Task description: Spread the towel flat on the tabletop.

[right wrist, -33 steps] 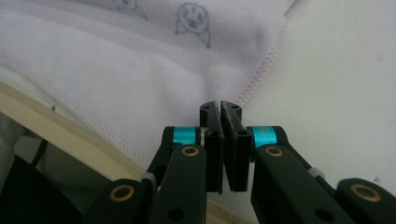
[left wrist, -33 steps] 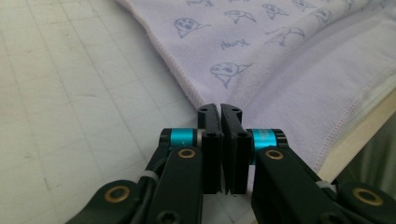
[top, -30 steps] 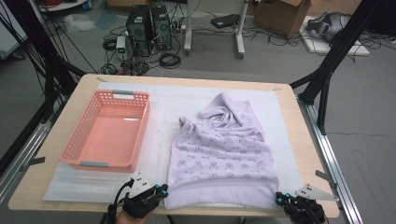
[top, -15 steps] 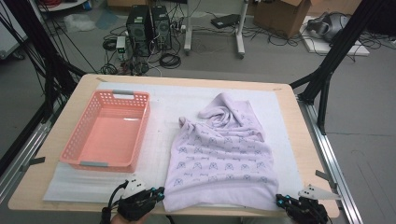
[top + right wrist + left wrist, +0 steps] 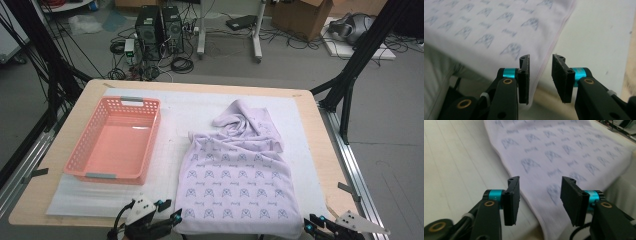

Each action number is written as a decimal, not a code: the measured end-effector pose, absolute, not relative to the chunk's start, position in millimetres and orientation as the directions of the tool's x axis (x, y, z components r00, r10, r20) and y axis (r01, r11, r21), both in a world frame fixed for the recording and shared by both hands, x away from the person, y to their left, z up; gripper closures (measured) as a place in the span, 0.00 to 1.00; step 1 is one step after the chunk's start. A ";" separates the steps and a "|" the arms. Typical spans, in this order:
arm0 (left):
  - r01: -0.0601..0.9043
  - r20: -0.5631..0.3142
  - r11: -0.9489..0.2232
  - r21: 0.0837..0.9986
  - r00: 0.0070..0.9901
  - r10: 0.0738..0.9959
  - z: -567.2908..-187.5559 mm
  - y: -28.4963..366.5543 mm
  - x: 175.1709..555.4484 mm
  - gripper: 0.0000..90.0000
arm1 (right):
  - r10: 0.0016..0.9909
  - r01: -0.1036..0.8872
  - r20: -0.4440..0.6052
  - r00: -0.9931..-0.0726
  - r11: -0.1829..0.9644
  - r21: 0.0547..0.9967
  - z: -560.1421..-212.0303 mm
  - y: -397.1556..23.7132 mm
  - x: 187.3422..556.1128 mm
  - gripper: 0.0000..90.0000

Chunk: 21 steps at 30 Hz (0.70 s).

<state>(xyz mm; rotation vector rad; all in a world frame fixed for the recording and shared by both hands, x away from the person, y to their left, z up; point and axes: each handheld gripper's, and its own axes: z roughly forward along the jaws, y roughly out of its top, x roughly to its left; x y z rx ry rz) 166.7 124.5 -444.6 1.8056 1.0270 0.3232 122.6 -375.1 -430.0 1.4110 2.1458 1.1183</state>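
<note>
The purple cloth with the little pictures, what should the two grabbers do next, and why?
Probably pull both back from the near edge. The cloth lies flat beside the pink basket, its far end crumpled. The left gripper and right gripper have just been opening at the near corners, pads off the fabric. It looks let go.

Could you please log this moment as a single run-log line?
left tool: jaws just opened, at cloth near-left corner | right tool: jaws just opened, at near-right corner | basket: empty
</note>
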 end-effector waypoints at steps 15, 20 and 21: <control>0.582 -0.215 -0.223 0.782 0.587 0.780 -452.4 121.2 192.2 0.98 | 0.889 0.646 0.084 -0.450 0.259 0.718 -443.5 -363.1 159.5 0.98; 0.574 -0.230 -0.248 0.780 0.632 0.740 -453.4 128.7 157.7 0.98 | 0.862 0.654 0.103 -0.496 0.293 0.698 -439.3 -368.2 115.5 0.98; 0.559 -0.222 -0.246 0.792 0.639 0.736 -452.5 127.2 154.9 0.97 | 0.861 0.654 0.100 -0.499 0.299 0.695 -438.7 -367.7 111.9 0.98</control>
